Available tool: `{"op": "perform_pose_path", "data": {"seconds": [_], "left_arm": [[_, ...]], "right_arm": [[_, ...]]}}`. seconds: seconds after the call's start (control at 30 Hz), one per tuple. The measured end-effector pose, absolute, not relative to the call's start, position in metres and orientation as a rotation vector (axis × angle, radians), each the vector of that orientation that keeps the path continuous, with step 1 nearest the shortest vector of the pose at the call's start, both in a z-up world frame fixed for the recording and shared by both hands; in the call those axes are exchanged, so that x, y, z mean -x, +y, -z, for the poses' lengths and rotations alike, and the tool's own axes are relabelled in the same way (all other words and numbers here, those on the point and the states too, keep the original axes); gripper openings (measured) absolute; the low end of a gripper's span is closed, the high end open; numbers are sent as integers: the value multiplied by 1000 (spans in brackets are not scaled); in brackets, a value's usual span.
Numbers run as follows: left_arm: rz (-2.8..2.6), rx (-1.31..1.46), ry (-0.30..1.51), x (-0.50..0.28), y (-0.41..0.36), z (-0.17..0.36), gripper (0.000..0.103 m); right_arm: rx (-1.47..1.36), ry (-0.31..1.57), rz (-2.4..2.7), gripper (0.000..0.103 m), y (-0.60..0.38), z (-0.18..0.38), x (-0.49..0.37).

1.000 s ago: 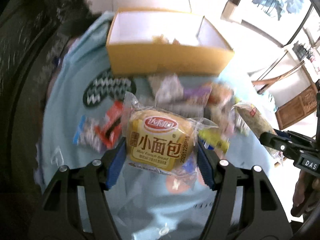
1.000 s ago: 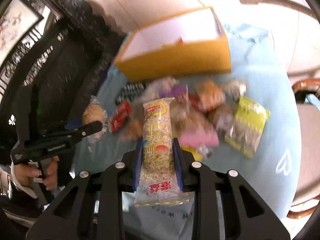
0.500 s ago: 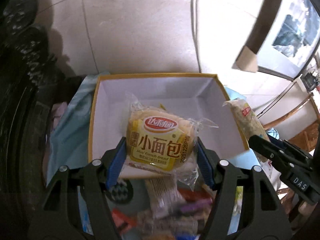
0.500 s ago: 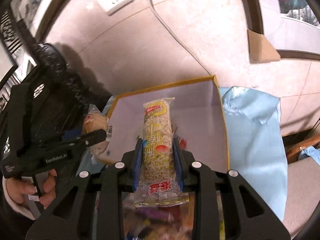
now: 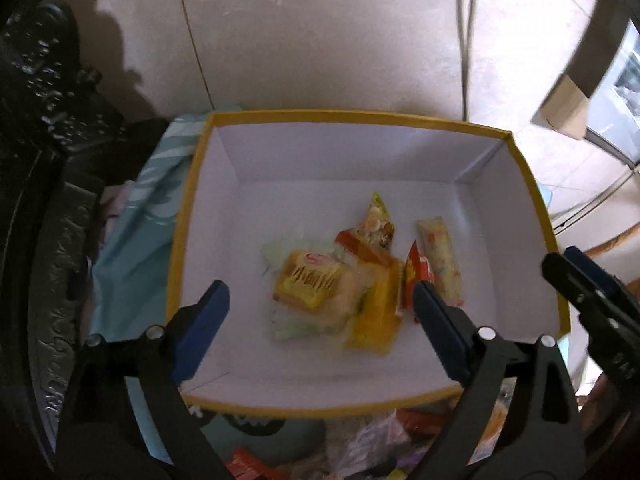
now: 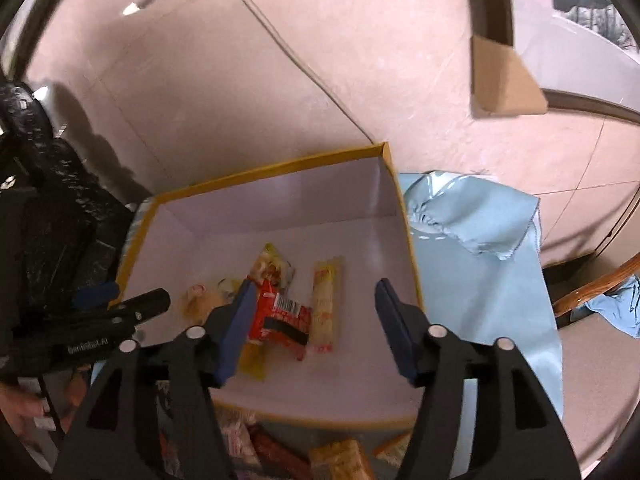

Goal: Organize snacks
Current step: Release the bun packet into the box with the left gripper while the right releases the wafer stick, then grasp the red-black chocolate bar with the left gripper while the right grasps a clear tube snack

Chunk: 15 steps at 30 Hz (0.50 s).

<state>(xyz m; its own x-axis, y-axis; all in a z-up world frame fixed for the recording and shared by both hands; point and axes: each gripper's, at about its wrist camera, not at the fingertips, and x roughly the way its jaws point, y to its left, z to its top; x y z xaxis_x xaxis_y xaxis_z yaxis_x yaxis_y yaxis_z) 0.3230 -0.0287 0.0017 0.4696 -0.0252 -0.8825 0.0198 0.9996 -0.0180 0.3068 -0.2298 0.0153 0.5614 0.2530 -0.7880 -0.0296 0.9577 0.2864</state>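
A pale tiled floor (image 5: 320,40) fills the upper half of both views, and on the light blue cloth (image 6: 480,280) sits the yellow-rimmed cardboard box (image 5: 520,184) with its white inside, open at the top. The right wrist view alone shows the cloth spreading out past the box's right wall and bunched at the far corner, with a wooden chair arm (image 6: 600,284) beyond it; the left wrist view alone shows the cloth along the box's left side and a dark carved piece of furniture (image 5: 40,120) next to it. Both views catch loose snacks (image 6: 336,460) heaped on the cloth before the box's near wall. Inside the box, the left view shows the bread packet (image 5: 316,284) lying flat near the middle, touching a yellow packet (image 5: 376,312), with the long rice bar (image 5: 440,260) to the right; in the right view the bread is mostly hidden behind a blue pad, while a red wrapper with a barcode (image 6: 280,316) lies plainly beside the bar (image 6: 326,304). The left gripper (image 5: 320,300) hangs over the box, its jaws opening wide, nothing between the pads. The right gripper (image 6: 316,312) is likewise above the box, jaws opening, gripping nothing. A hand (image 6: 20,404) holding the left tool appears at the right view's lower left edge.
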Motion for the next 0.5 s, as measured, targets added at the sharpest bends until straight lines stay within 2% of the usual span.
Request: {"op": "perform_pose_path", "data": {"seconds": [0.3, 0.4, 0.5], "left_arm": [[26, -8, 1062, -238, -3, -10, 97], [-2, 16, 1098, -206, 11, 4, 97], [-31, 35, 1158, -176, 24, 27, 97]], "right_arm": [[-370, 1001, -186, 64, -276, -16, -220], [-372, 1037, -179, 66, -279, -7, -190], [-384, 1094, -180, 73, -278, 6, -158]]}}
